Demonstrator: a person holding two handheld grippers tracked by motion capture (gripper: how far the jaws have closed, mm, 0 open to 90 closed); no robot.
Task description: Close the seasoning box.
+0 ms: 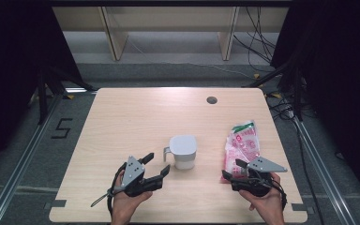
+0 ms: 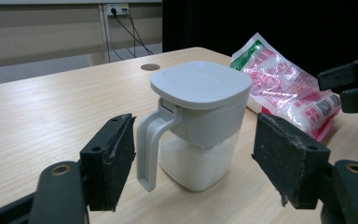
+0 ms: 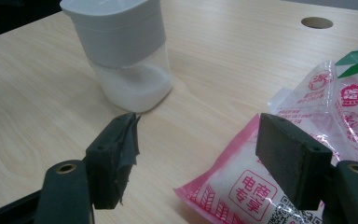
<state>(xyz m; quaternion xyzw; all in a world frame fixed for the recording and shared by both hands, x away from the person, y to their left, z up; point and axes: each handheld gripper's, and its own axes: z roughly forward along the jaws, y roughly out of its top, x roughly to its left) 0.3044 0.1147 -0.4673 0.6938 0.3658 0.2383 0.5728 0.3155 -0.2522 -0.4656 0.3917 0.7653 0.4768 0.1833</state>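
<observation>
A lidded jug (image 1: 183, 151) (image 2: 196, 122) (image 3: 123, 51) with a grey lid, a handle and white powder in its clear base stands near the table's middle. A pink and white printed bag (image 1: 242, 145) (image 2: 286, 86) (image 3: 303, 154) lies flat to its right. My left gripper (image 1: 156, 163) (image 2: 193, 161) is open just short of the jug, its jaws framing the handle side without touching. My right gripper (image 1: 232, 169) (image 3: 200, 161) is open at the bag's near end, with one jaw over the bag's corner and the other over bare table.
The wooden table (image 1: 136, 117) has a round cable hole (image 1: 211, 100) at its far right. Beyond the far edge are wooden legs of a shelf and loose cables (image 1: 258, 42) on the floor. A "5" mark (image 1: 62, 128) lies on the floor at left.
</observation>
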